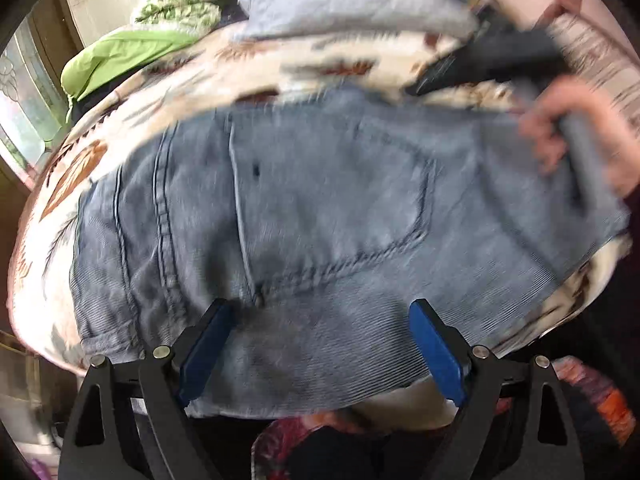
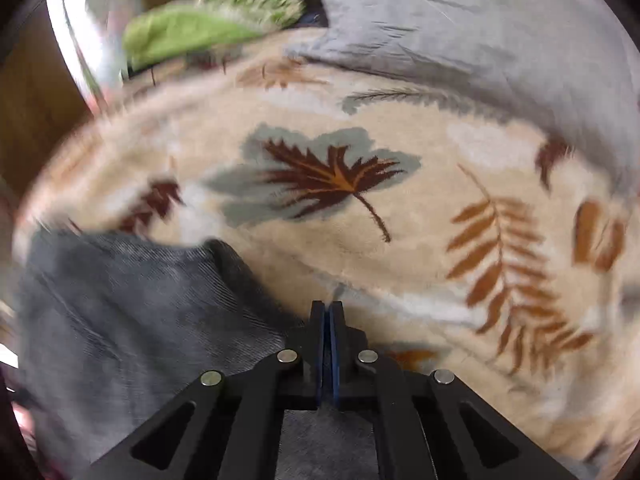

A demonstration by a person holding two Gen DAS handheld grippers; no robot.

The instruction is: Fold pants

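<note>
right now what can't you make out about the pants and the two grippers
- Pants legs: left wrist view shows only the seat and back pocket; the frame edges and motion blur hide the rest.
- Right gripper: shut with blue-grey cloth between its pads in the right wrist view; how much is pinched sits under the gripper body.
- Left gripper: open over the pants; contact unclear, blurred.
- Hand: smeared by motion.

Soft daylight fills both views, coming from a window (image 1: 28, 92) at the far left that blows out to white glare in the right wrist view. Motion blur smears the pants (image 1: 320, 220) and the leaf-print blanket (image 2: 400, 240), worst toward the edges, while the near gripper parts stay sharp. Fisheye distortion bows the scene, and black vignetting rings the corners.
</note>
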